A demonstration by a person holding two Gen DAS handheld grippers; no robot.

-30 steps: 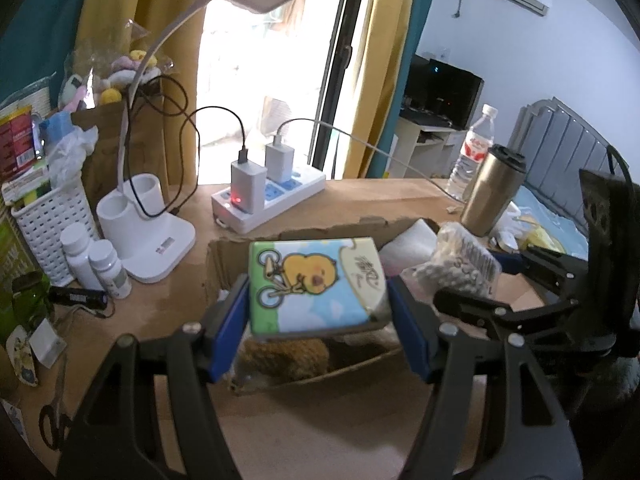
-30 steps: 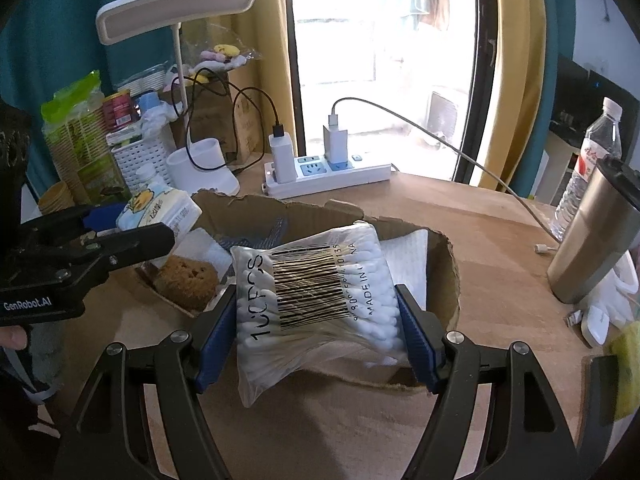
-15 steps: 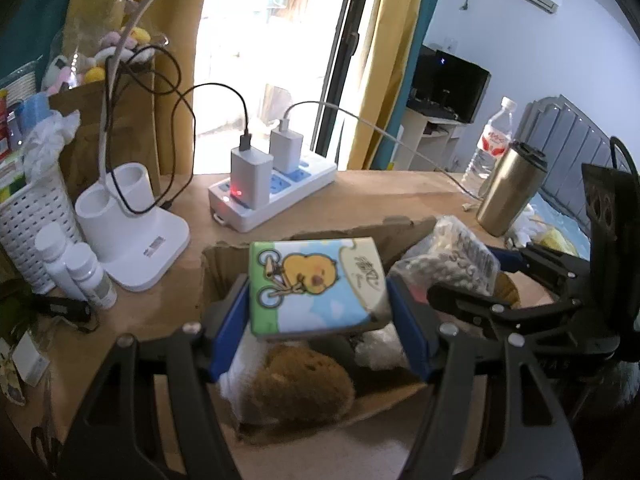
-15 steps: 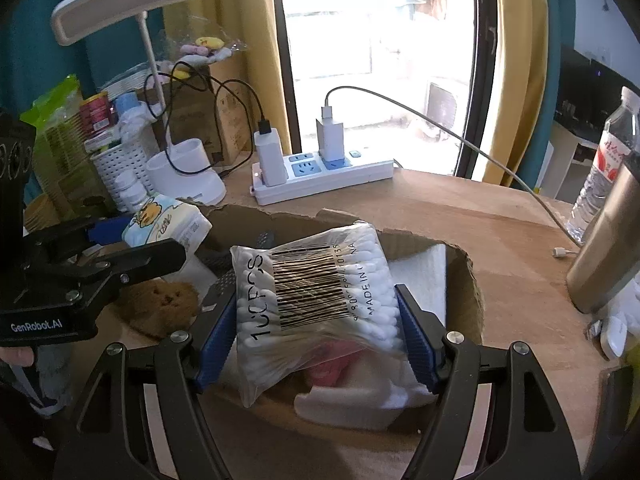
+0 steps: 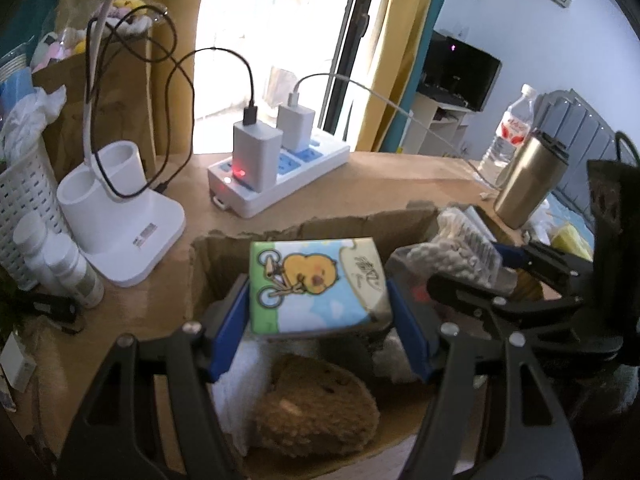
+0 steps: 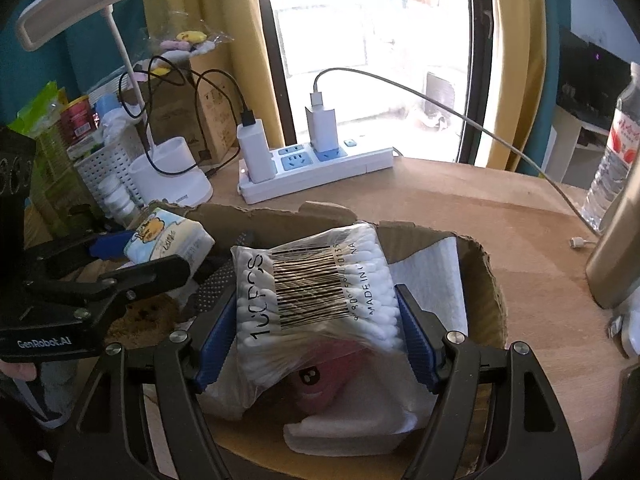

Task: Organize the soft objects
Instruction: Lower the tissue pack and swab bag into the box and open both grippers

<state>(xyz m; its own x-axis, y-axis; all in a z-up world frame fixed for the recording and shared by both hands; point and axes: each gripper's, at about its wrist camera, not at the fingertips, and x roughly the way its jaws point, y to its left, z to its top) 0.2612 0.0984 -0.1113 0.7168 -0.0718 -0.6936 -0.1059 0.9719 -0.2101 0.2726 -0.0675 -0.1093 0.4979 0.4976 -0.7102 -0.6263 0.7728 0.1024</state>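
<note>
My left gripper (image 5: 318,320) is shut on a tissue pack with a yellow chick print (image 5: 316,284) and holds it over the left part of a cardboard box (image 5: 224,248). A brown sponge (image 5: 316,412) lies in the box below it. My right gripper (image 6: 316,320) is shut on a clear bag of cotton swabs (image 6: 316,288) above the box (image 6: 484,276), over white cloths (image 6: 432,268) and a pink soft thing (image 6: 320,380). The left gripper and tissue pack (image 6: 168,236) show at the left in the right wrist view.
A white power strip (image 5: 276,176) with two chargers and a white lamp base (image 5: 116,216) stand behind the box. A white basket (image 5: 24,184) and small bottles (image 5: 60,260) are at the left. A steel tumbler (image 5: 528,184) and water bottle (image 5: 512,132) stand at the right.
Both grippers moved forward and down over the box with their loads. The box's inside, with sponge, cloths and pink thing, came into view below them.
</note>
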